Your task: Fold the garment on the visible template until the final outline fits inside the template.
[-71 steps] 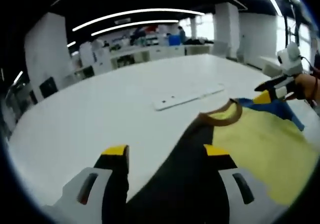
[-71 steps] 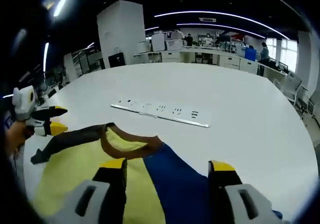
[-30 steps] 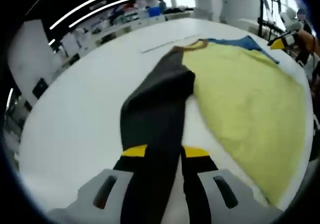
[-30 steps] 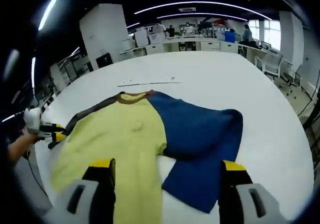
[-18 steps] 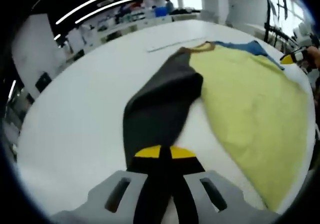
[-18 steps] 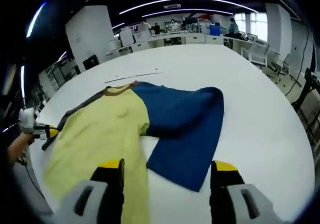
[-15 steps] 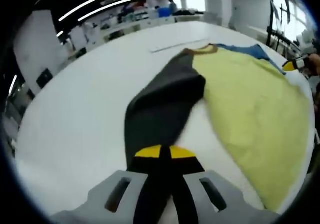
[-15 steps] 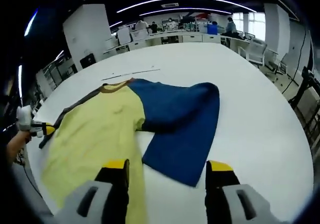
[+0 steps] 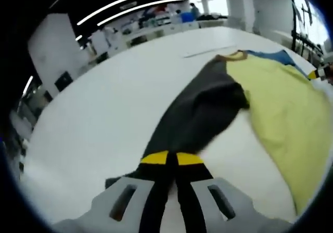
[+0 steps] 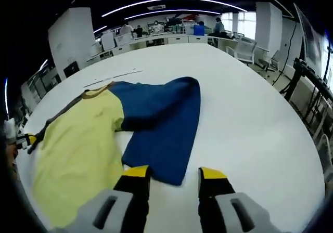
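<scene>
Left gripper (image 9: 172,158) stays clamped on the dark sleeve (image 9: 200,111); right gripper (image 10: 174,172), narrowed but empty, nears the blue sleeve (image 10: 166,124) for folding.

Garment (image 10: 104,124): yellow body, blue sleeve (image 10: 166,124) ahead of right gripper, dark grey sleeve (image 9: 200,113) ahead of left, brown collar. Table (image 10: 250,124) white. Jaw tips yellow.

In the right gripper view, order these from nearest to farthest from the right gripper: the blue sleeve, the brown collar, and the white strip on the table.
From the right gripper:
1. Blue sleeve, just ahead of the jaws, its cuff edge nearest them.
2. Brown collar, farther up and to the left, at the shirt's neck.
3. White strip, on the table just beyond the collar.
</scene>
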Tool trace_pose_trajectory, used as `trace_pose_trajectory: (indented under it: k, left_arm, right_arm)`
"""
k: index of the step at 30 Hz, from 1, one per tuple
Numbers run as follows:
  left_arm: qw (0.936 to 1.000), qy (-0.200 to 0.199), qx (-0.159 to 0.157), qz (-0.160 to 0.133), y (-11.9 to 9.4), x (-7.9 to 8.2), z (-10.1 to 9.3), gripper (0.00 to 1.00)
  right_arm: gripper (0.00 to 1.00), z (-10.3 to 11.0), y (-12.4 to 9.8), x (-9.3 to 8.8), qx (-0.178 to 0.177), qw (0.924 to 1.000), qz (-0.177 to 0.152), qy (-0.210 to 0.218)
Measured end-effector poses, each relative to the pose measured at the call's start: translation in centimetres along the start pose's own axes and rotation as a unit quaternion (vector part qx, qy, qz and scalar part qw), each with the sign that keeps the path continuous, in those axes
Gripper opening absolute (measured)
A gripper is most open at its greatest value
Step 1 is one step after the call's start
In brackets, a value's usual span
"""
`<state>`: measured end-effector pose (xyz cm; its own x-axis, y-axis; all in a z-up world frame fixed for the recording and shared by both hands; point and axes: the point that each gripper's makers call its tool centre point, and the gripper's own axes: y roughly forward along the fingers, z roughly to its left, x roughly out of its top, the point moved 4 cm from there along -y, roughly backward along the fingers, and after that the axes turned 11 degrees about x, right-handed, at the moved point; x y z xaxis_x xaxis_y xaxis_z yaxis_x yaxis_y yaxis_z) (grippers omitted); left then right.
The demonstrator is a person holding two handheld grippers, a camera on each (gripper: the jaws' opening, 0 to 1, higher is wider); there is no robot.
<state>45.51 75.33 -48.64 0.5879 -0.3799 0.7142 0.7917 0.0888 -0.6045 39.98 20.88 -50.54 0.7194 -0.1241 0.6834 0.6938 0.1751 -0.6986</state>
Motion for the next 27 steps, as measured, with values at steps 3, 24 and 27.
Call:
trace_pose_trajectory:
  k: [3,24,27]
  left_arm:
    - [0.9999,0.000,0.010,0.003,0.3,-0.3,0.6,0.01]
    - [0.9971,-0.071,-0.025,-0.014,-1.2,1.3,-0.2,0.29]
    - [0.9947,-0.089,-0.041,-0.030,-2.2,2.2,-0.7,0.39]
  right_arm:
    - [0.31,-0.1,0.0,0.0,-0.007,1.0000,0.000,0.002]
    - [0.19,0.5,0.3,-0.2,-0.019,0.9996,-0.005,-0.018]
    - [0.17,0.6,0.4,-0.2,-0.022,0.9996,-0.009,-0.019]
